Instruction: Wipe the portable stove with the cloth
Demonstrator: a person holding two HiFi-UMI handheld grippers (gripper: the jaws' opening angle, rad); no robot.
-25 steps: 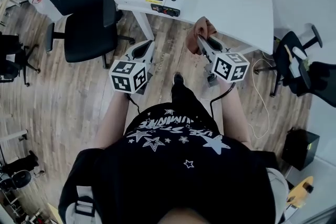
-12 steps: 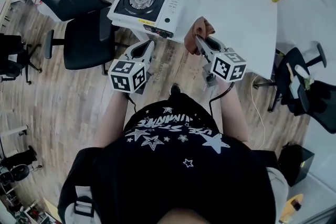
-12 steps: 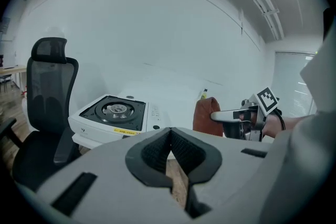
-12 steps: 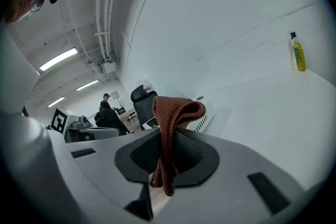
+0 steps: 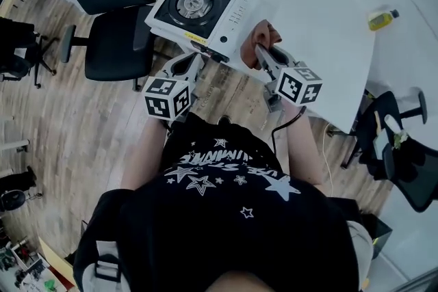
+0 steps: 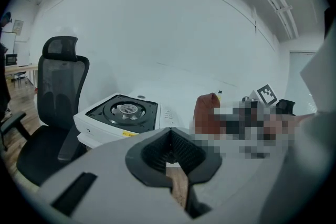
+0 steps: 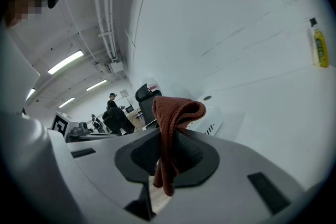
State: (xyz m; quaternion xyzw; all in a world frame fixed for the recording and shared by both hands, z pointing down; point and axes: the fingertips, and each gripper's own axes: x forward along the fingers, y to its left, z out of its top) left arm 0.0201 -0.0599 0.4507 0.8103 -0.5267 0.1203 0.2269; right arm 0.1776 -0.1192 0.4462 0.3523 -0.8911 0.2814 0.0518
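Observation:
The portable stove [image 5: 202, 8] is white with a black burner top and sits at the near left corner of the white table [image 5: 321, 31]. My right gripper [image 5: 263, 54] is shut on a reddish-brown cloth [image 5: 261, 40], held above the table edge just right of the stove. In the right gripper view the cloth [image 7: 170, 128] hangs folded between the jaws of that gripper [image 7: 168, 152]. My left gripper [image 5: 191, 65] hovers below the stove's front edge, over the floor, jaws together and holding nothing. In the left gripper view its jaws [image 6: 169, 136] point at the stove [image 6: 122, 113] and the cloth [image 6: 206, 113].
A yellow bottle [image 5: 382, 18] lies far right on the table and also shows in the right gripper view [image 7: 317, 44]. A black office chair [image 5: 102, 17] stands left of the stove. Another dark chair [image 5: 404, 161] is at the right, over wooden floor [image 5: 68, 140].
The stove and table have come nearer to both grippers as the person stepped toward them. The cloth stays gripped in the right gripper. Both grippers keep the same pose.

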